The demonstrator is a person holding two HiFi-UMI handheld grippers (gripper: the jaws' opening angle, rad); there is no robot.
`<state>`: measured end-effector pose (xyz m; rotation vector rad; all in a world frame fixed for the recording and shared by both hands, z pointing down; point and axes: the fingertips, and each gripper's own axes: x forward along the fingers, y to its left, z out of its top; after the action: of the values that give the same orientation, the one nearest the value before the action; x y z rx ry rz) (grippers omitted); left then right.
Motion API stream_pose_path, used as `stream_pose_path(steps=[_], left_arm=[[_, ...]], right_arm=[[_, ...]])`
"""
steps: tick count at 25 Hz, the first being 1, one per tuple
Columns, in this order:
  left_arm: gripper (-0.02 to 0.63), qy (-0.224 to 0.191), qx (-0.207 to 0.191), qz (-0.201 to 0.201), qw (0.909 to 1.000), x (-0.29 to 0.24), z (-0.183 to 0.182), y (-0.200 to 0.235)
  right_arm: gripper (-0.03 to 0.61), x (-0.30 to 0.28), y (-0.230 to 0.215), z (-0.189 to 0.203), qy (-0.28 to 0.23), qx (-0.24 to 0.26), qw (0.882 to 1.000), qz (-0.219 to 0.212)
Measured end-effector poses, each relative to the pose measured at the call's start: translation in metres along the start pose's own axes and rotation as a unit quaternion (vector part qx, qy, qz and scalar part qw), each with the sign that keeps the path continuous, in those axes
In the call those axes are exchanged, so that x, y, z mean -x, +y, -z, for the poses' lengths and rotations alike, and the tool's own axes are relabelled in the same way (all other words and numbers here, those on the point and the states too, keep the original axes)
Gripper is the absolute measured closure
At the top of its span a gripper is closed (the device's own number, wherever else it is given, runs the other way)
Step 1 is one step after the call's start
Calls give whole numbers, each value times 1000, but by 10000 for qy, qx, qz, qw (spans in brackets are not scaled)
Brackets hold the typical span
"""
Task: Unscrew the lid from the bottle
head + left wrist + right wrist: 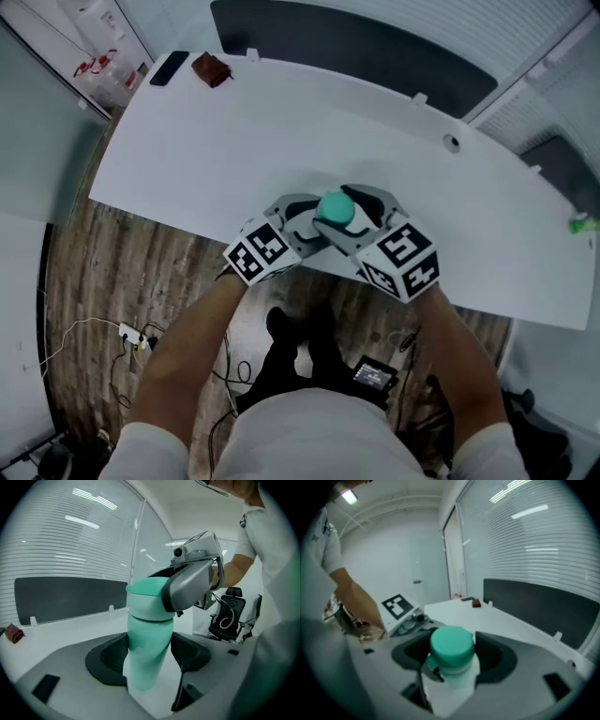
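A mint-green bottle [147, 653] stands upright near the front edge of the white table [281, 122], topped by its green lid [335, 207]. My left gripper [314, 223] is shut on the bottle's body, with a dark pad pressed to each side in the left gripper view. Coming from the right, my right gripper [349, 217] is shut on the lid [451, 646]. One of its grey fingers [190, 585] wraps the lid [143, 599]. The lid sits flush on the bottle's neck [459, 679]. The left gripper's marker cube [399, 605] shows behind the bottle.
A black phone [169, 67] and a brown-red object [211, 68] lie at the table's far left corner. A cable hole [453, 142] is at the back right, and a small green thing [581, 223] at the right edge. A dark panel [356, 47] backs the table. Cables [131, 336] lie on the wooden floor.
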<state>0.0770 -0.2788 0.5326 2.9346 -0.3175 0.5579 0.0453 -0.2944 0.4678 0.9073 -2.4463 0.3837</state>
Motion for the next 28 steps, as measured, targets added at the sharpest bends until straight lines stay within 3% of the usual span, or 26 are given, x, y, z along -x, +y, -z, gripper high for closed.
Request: stream_pose_path(steps=[3,6,9,13,17,19,22,25,28], left_arm=[[318,184,-128,357,9991,-1,1,-1],[316,209,-146,242,9994,0,-1,1],[313,-7,-58,-440,9990,4,-4,6],[310,-266,303,-1526,9875,9,-1,12],[307,-253,598,-2227,9727,2,4,16],[307,-213,649,-2383,9688,-1,6,21],[308,-196,575,-2059,9767,-2,5,20],[308,-97,260,-1379,9901,-2,5,15],[308,54,-28,-639,9979,-3,6,8]], right_arm=[[273,0,2,0,54,187,9993,-314],[273,-1,0,-1,0,110,9997,-240],[273,-3,-4,-2,-106,-122,9998,133],[273,-4,-11,-4,-227,-529,9951,808],[273,-5,-11,-7,-342,-861,9855,1419],[273,-6,-12,-7,-392,-926,9827,1553],[273,-7,-11,-6,-313,-753,9881,1307],[273,-7,-5,-5,-209,-375,9961,771],[273,-6,1,-4,-104,13,9997,241]])
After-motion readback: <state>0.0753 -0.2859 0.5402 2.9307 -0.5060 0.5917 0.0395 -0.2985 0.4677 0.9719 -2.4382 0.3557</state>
